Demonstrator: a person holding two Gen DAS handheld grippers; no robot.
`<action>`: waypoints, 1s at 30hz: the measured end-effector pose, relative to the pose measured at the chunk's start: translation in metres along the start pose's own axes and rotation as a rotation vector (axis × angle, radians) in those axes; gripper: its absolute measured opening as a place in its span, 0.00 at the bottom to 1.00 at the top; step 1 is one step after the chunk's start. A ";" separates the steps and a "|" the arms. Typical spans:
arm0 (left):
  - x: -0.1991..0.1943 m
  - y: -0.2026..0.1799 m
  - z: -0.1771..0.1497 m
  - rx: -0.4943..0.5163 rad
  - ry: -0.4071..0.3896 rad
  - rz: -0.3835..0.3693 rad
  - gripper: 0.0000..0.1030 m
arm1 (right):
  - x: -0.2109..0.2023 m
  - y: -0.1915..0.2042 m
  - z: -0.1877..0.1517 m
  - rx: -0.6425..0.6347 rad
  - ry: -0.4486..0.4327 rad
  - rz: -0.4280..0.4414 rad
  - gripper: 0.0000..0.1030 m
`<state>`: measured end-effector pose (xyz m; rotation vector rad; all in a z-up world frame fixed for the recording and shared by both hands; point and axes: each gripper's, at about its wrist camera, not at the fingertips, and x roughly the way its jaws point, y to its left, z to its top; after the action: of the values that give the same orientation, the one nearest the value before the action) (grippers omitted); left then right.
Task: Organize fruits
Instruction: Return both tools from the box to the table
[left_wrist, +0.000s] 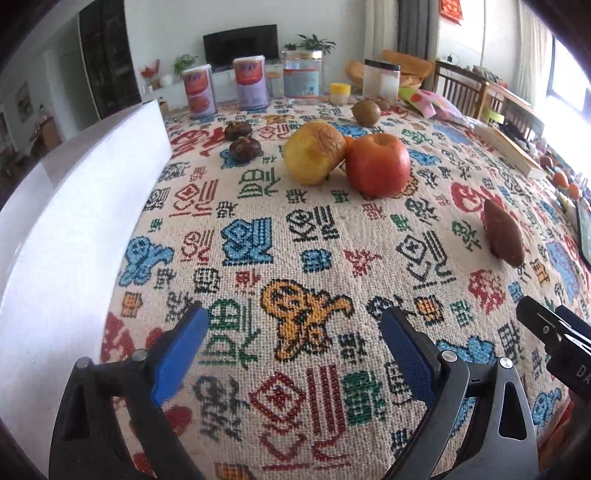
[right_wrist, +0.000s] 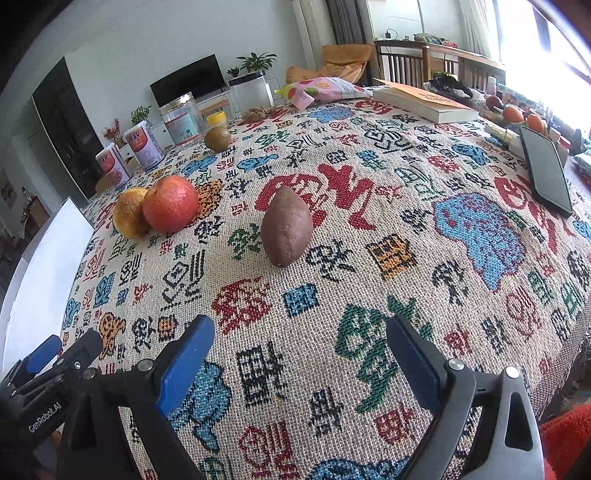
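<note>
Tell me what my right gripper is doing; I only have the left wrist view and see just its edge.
Observer: The right gripper is open and empty, its jaws wide apart above the tablecloth.
Operator: What's straight ahead of it?
Observer: The sweet potato lies almost dead ahead, alone on the cloth, one tapered end toward the gripper.
Operator: Anything off to the right I should avoid?
Observer: A dark phone lies flat near the table's right side, well apart from the sweet potato.
</note>
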<state>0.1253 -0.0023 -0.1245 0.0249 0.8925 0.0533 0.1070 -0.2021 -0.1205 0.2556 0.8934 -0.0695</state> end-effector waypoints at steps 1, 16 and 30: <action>0.008 0.003 0.000 -0.004 0.022 0.006 0.93 | 0.003 0.003 0.000 -0.013 0.009 -0.008 0.91; 0.016 0.016 -0.010 -0.076 0.015 0.006 0.97 | 0.026 0.024 -0.007 -0.132 0.096 -0.083 1.00; 0.017 0.016 -0.008 -0.074 0.016 0.007 0.97 | 0.027 0.027 -0.008 -0.164 0.106 -0.099 1.00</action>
<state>0.1292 0.0145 -0.1425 -0.0416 0.9059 0.0935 0.1222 -0.1730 -0.1410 0.0626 1.0115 -0.0741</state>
